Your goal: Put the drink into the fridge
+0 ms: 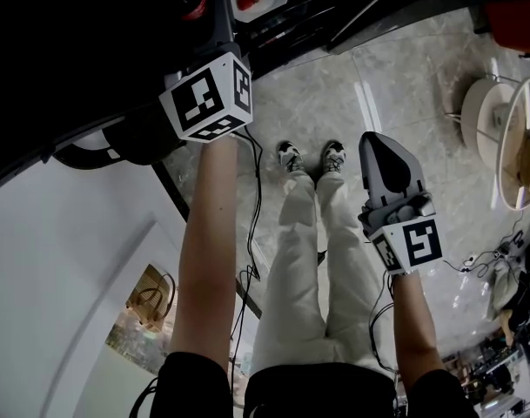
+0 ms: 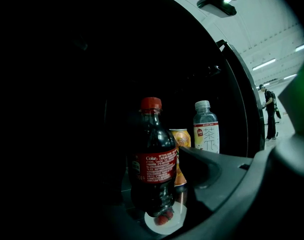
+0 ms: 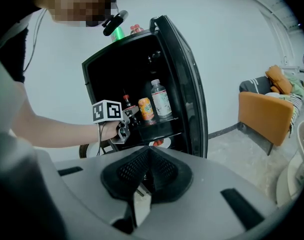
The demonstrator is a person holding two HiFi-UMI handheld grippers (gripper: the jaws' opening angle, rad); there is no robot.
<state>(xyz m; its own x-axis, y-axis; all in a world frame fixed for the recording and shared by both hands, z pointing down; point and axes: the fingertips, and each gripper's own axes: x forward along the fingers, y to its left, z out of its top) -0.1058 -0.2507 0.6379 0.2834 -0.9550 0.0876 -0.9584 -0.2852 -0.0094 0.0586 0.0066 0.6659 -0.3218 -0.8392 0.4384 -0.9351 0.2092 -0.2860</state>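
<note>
— While the cola bottle (image 2: 152, 169) is upright inside the fridge (image 3: 187, 79), is the left gripper (image 3: 126, 121) on it?
— Yes, pinching it. Left gripper view: one jaw against the label, other jaw lost in the dark.
— Bottle's base?
— Can't tell whether it touches the shelf (image 3: 159, 120). Plate (image 2: 172, 226) of red fruit (image 2: 163, 218) shows below it, partly covered.
— Neighbours?
— Orange can (image 2: 182, 138) just behind, half hidden by the bottle; clear tea bottle (image 2: 206, 130) beside the can. Fridge interior black, walls unreadable.
— Right gripper (image 3: 149, 156)?
— Pads pressed together, nothing between, held low, well apart from the fridge. Head view loses the left jaws in shadow. Orange chair (image 3: 264, 115) at right, cropped.
</note>
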